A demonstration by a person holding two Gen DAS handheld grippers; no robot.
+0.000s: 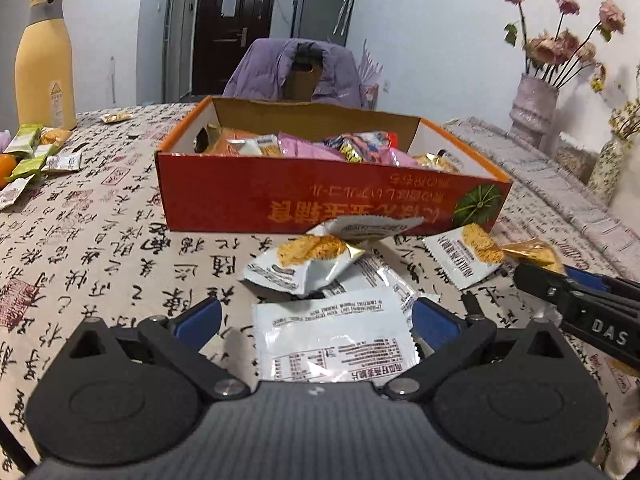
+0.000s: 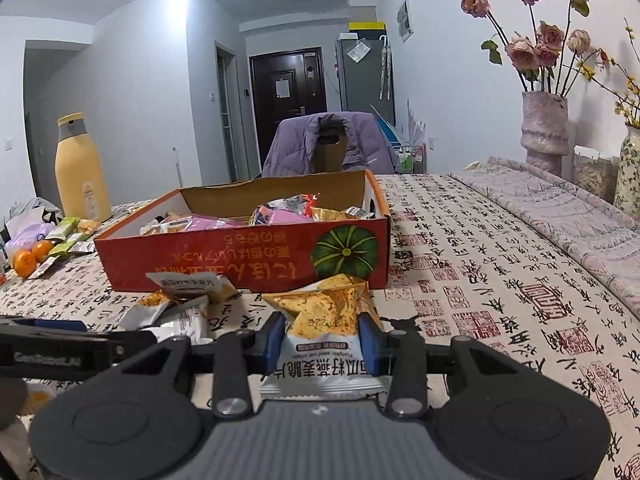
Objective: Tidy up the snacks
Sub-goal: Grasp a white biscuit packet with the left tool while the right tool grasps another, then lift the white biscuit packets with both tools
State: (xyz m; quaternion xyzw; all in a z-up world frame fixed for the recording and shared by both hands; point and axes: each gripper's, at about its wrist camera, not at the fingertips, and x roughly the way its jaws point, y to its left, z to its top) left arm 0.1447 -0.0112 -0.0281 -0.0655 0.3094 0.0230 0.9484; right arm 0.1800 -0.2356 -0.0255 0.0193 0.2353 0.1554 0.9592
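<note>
Yellow bottle [image 2: 82,168], rose vase [image 2: 545,128], purple jacket [image 1: 294,70], oranges [image 2: 32,256]

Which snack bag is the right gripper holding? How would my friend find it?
Find the big orange box with the green pumpkin picture on the table. Just in front of its pumpkin corner, the right gripper is shut on a crisp packet. Unlike the loose packets lying flat nearby, it is pinched between blue pads, golden top up.

Left claw [image 1: 316,314] open over white packet [image 1: 334,340]; red box [image 1: 320,196] behind.
</note>
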